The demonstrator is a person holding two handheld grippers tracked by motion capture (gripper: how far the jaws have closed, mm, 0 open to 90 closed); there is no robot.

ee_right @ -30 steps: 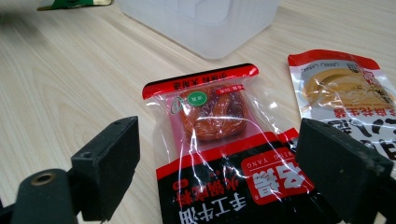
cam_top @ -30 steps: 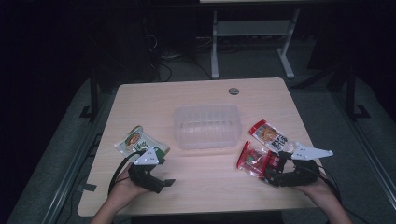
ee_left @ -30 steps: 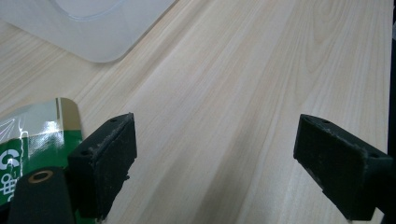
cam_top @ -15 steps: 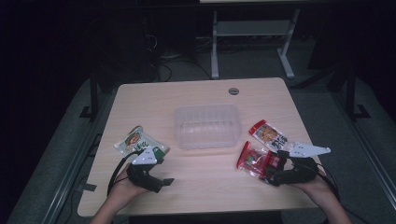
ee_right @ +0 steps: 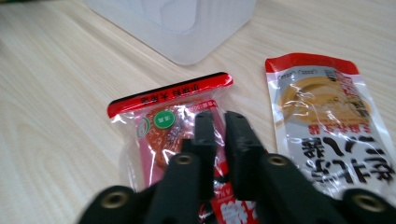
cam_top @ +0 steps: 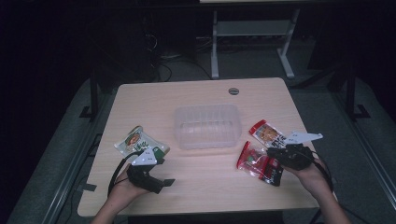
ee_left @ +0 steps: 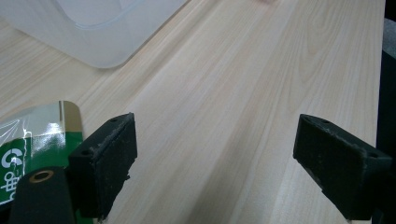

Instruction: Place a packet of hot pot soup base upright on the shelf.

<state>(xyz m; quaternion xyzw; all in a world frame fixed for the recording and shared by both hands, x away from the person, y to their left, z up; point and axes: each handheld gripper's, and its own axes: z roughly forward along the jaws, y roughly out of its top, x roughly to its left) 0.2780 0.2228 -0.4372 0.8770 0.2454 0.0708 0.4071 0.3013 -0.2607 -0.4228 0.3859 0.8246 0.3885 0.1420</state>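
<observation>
Right tongs [ee_right: 219, 126] nipped on red packet [ee_right: 170, 126], probably for lifting into tub [cam_top: 207, 126]; left tongs [ee_left: 224, 158] gaping beside green packet [cam_top: 138, 142] on worktop [cam_top: 196, 186].

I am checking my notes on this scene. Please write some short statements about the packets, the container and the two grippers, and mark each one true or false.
1. The clear plastic container holds a snack packet. False: it looks empty.
2. The left gripper has its jaws wide apart over bare table. True.
3. The right gripper is closed at the red-edged packet. True.
4. The green packet lies to the right of the container. False: it lies to its left, by the left gripper.
5. Two packets lie near the right gripper, the second being the orange-pictured packet. True.
</observation>
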